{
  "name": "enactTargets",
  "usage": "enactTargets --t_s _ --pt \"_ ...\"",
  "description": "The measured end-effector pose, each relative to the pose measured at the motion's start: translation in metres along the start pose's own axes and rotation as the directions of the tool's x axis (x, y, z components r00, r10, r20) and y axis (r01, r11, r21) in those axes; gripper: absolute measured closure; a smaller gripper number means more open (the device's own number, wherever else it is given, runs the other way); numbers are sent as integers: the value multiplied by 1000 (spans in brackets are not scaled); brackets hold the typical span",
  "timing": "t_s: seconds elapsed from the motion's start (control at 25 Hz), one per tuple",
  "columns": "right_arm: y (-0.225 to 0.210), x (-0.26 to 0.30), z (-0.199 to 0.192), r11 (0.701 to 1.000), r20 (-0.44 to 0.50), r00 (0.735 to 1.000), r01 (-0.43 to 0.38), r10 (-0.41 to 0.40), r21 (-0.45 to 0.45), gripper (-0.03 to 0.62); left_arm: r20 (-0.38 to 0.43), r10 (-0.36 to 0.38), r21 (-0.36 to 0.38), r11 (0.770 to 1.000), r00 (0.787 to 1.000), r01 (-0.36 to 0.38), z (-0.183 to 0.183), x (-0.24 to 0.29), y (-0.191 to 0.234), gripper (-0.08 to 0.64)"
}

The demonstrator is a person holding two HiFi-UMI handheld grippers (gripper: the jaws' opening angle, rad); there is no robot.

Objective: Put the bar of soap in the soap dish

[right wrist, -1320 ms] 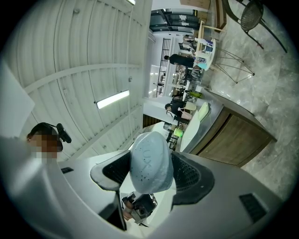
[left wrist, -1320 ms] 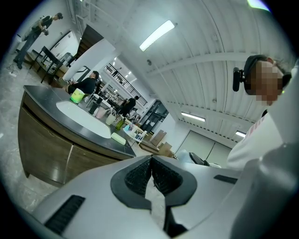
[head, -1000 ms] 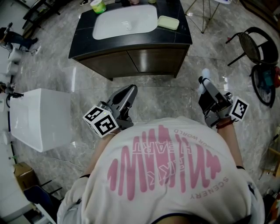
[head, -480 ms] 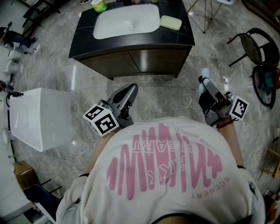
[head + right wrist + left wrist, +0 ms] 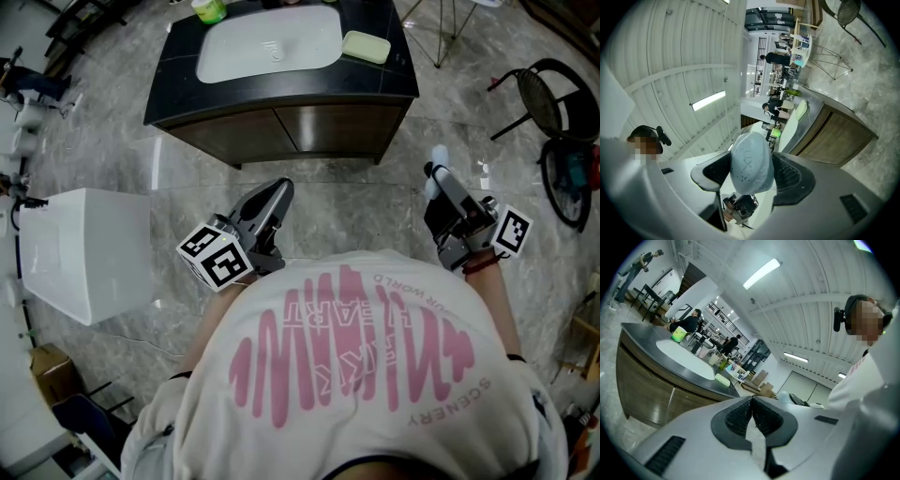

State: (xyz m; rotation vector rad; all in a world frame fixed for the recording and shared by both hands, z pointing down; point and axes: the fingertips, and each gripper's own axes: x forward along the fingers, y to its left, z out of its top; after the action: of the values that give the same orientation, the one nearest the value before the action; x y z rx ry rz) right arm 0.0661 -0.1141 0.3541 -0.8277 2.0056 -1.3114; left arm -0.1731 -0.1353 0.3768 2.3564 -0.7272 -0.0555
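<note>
A pale blue-white bar of soap (image 5: 749, 171) stands on end between the jaws of my right gripper (image 5: 750, 154), which is shut on it. In the head view the soap (image 5: 438, 157) shows as a white tip at the right gripper (image 5: 437, 172), held low in front of the person's body. The pale green soap dish (image 5: 366, 47) lies on the black counter (image 5: 281, 89), right of the white sink (image 5: 270, 42). My left gripper (image 5: 278, 192) is shut with nothing in it, its pads (image 5: 743, 414) pressed together, and the dish (image 5: 723, 379) is far off.
The vanity cabinet (image 5: 309, 131) stands a step ahead on the marble floor. A white box (image 5: 84, 253) sits at the left, and a black chair (image 5: 553, 103) at the right. A green cup (image 5: 210, 10) stands at the back of the counter.
The vanity has slid slightly up and left in the head view. Both grippers hold the same places and states.
</note>
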Motion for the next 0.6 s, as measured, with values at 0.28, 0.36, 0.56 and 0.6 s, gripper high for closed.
enactTargets --t_s 0.28,0.36,0.56,0.6 --pt "-7 3 7 1000 10 1000 -7 7 5 314 0 6 11 1000 1000 -6 5 6 3 552" --pt "-8 3 8 1000 11 1000 -12 12 7 314 -1 7 15 1000 1000 -7 5 7 2 552" --pt "-14 -5 11 1000 17 1000 -2 2 26 314 -19 4 4 1000 1000 -4 1 21 -1 552" --pt "-16 -8 14 1000 22 1000 0 0 30 314 -26 -1 6 1000 1000 1 0 26 -3 552"
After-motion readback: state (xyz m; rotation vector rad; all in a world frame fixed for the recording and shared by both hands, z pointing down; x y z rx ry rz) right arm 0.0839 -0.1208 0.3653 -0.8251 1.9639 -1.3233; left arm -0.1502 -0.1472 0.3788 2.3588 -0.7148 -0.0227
